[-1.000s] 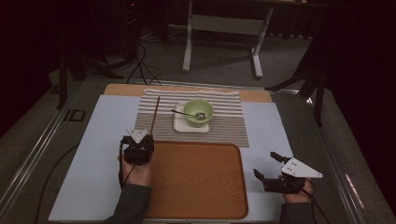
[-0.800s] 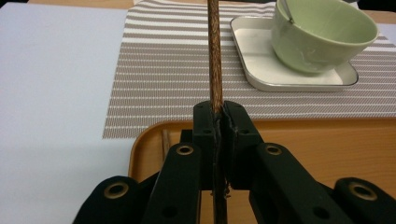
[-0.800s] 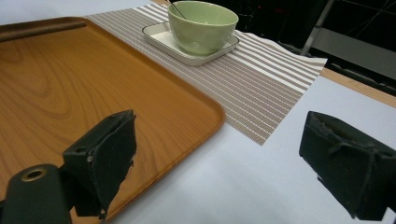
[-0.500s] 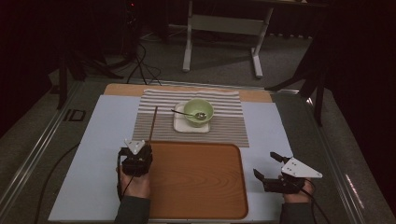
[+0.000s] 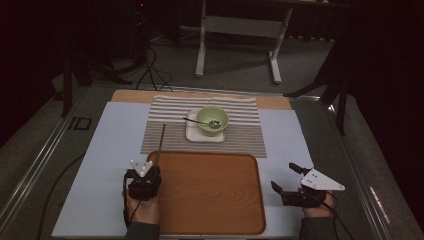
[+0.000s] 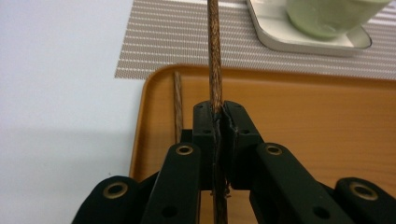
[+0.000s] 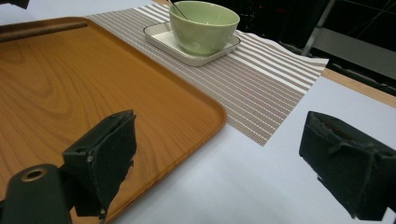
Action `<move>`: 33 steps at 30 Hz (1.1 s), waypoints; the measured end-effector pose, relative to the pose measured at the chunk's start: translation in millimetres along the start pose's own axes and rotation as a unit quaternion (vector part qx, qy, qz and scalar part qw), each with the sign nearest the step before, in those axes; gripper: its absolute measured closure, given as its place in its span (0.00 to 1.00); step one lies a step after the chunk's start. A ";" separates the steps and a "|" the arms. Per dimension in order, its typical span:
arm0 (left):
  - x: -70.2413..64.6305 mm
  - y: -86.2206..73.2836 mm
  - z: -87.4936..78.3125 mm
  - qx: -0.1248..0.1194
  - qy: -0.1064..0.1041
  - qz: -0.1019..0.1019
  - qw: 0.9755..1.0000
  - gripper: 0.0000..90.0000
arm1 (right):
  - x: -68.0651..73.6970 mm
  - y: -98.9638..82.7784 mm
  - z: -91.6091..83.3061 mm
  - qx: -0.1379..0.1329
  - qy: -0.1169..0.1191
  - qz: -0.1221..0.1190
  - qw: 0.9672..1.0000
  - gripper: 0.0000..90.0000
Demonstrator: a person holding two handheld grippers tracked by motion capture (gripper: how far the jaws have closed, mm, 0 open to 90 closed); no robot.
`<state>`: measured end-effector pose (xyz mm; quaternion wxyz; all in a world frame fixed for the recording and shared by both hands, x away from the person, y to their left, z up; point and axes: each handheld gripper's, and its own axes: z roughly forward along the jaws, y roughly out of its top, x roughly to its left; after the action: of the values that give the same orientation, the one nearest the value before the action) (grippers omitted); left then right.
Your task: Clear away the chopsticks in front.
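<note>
Wooden tray [image 5: 210, 200] sits mid-table in the high view. Left gripper [image 5: 145, 176] at its left edge clamps a brown chopstick [image 5: 161, 142], long axis running away from the person, tip over the striped mat [image 5: 165, 137]. Green bowl [image 5: 212, 120] with spoon [image 5: 197, 121] sits on a white plate [image 5: 192, 134]. Right gripper [image 5: 292, 186] rests right of the tray, jaws apart. "ID" marks the table's left border.

Left gripper view: jaws closed on the chopstick [image 6: 215, 56]; a second chopstick [image 6: 178, 105] lies on the tray [image 6: 303, 121], just left.

Right gripper view: right gripper [image 7: 217, 163] wide open, holding nothing; bowl [image 7: 204, 25] beyond.
</note>
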<state>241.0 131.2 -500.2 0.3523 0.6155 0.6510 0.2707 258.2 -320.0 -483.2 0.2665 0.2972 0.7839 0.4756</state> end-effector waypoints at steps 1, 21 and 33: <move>-0.6 -0.9 -0.3 0.001 0.000 0.000 1.000 0.95 | 0.1 0.0 0.1 0.000 0.000 0.000 1.000 0.12; 0.8 -26.5 -10.4 0.012 0.002 -0.013 1.000 0.95 | 0.4 0.2 0.1 0.000 0.001 0.000 1.000 0.12; 1.7 -35.8 -15.3 0.023 0.005 -0.016 1.000 0.95 | 0.4 0.3 0.0 -0.001 0.001 0.000 1.000 0.12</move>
<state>207.0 130.6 -519.3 0.3387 0.6117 0.6684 0.2536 258.0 -319.7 -483.0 0.2657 0.2962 0.7840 0.4765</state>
